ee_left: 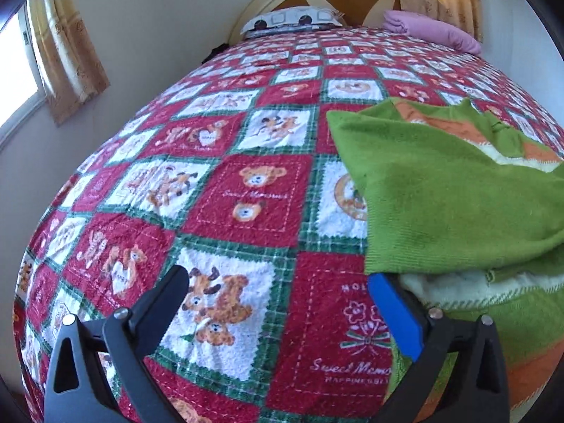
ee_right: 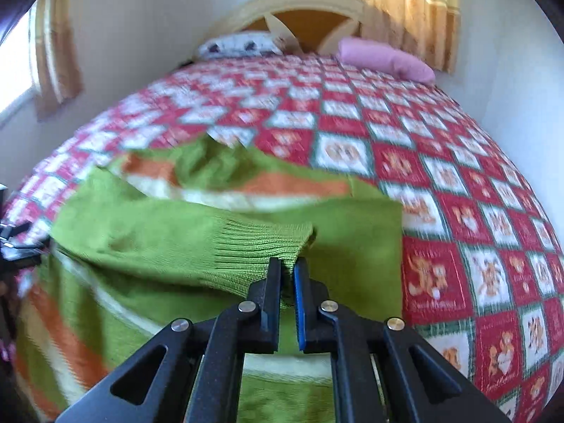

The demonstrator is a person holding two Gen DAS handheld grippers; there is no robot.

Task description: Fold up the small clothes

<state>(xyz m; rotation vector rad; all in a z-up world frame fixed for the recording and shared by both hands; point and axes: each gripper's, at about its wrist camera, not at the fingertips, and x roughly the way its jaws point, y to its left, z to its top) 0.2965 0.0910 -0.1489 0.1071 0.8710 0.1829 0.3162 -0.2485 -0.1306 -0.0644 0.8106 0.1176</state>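
**Sleeve fold under way, right side leading**

You had the green sweater (ee_right: pixel 218 246) lying on the quilted bed (ee_right: pixel 440 183), and your right gripper (ee_right: pixel 288 271) had its fingers clamped on the ribbed cuff (ee_right: pixel 261 246) — by my reading, mid-fold of the sleeve across the body; next you needed to lay it flat and let go. Only the left view showed your left gripper (ee_left: pixel 278 303) with fingers wide apart, holding nothing, just beside the sweater's edge; only the right view showed the pinch itself.

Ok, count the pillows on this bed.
2, both by the headboard: a patterned white pillow on the left and a pink pillow on the right. More may be hidden.
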